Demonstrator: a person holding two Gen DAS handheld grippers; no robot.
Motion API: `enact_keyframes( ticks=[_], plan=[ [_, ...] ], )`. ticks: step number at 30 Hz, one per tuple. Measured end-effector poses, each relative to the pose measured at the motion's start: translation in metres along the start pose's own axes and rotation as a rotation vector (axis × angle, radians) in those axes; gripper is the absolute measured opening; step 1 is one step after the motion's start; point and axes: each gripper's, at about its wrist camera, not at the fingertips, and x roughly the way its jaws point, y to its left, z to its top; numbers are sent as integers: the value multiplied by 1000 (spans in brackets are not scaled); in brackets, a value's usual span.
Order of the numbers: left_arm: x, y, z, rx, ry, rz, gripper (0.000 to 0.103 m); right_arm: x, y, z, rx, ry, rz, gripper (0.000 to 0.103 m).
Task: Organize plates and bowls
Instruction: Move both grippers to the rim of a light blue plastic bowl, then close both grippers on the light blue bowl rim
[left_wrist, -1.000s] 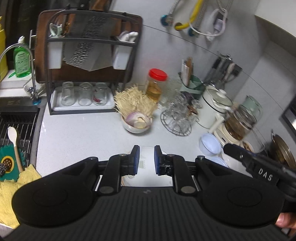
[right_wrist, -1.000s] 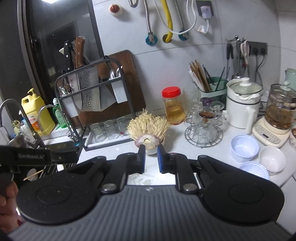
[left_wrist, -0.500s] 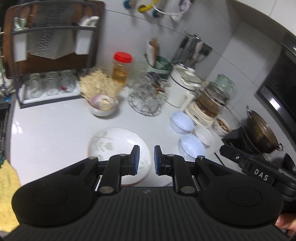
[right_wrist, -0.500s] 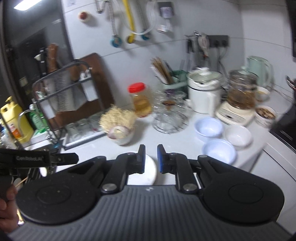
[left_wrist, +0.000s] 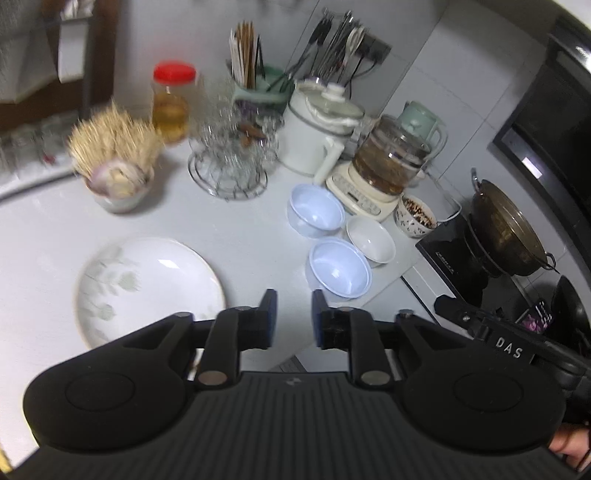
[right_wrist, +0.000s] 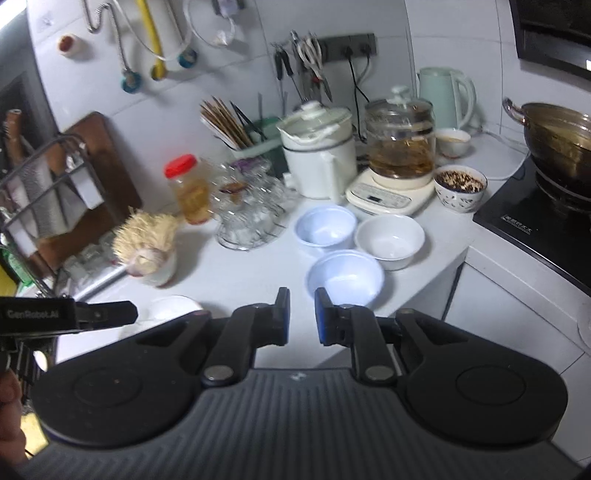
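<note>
The left gripper's body hides the near rim of the plate (left_wrist: 147, 284), and in the right wrist view only a sliver of it (perhaps a third) shows. The glasses (left_wrist: 33, 147) at the left edge are smeared by blur.

A white desk (left_wrist: 240, 236) runs along a tiled wall. On it lies a flat white plate (left_wrist: 147, 288) with a faint leaf pattern. To its right, three empty bowls sit close together: two pale blue bowls (left_wrist: 316, 210) (left_wrist: 340, 271) and a white bowl (left_wrist: 371, 243). Further back stand a bowl of thin mushrooms (left_wrist: 116, 162), a red-lidded jar (left_wrist: 171, 103), a wire rack of glasses (left_wrist: 229, 162), a white pot (left_wrist: 317, 136) and a glass kettle (left_wrist: 391, 162).
</note>
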Motion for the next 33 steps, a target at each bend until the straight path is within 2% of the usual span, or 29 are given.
enact_keyframes(
  ticks=[2, 4, 9, 14, 21, 24, 26, 28, 29, 33],
  plan=[
    [19, -5, 6, -22, 15, 10, 32, 15, -19, 7, 23, 22, 6, 57],
    [38, -14, 11, -10, 18, 54, 39, 32, -35, 14, 28, 33, 14, 69],
    [82, -24, 29, -43, 49, 92, 67, 73, -79, 30, 53, 117, 47, 68],
    [135, -29, 42, -48, 94, 120, 69, 111, -118, 38, 119, 173, 56, 68],
    [202, -37, 45, -84, 113, 74, 69, 159, -151, 37, 183, 252, 99, 66],
    [225, -35, 42, -103, 120, 62, 68, 176, -154, 32, 171, 276, 139, 60],
    [238, -32, 38, -108, 117, 55, 67, 187, -153, 28, 163, 295, 155, 51],
    [251, -29, 35, -106, 119, 62, 61, 196, -151, 22, 155, 301, 175, 44],
    [256, -28, 34, -105, 119, 65, 54, 201, -151, 20, 153, 300, 179, 38],
    [272, -21, 31, -116, 107, 47, 34, 214, -150, 15, 164, 291, 194, 29]
  ],
)
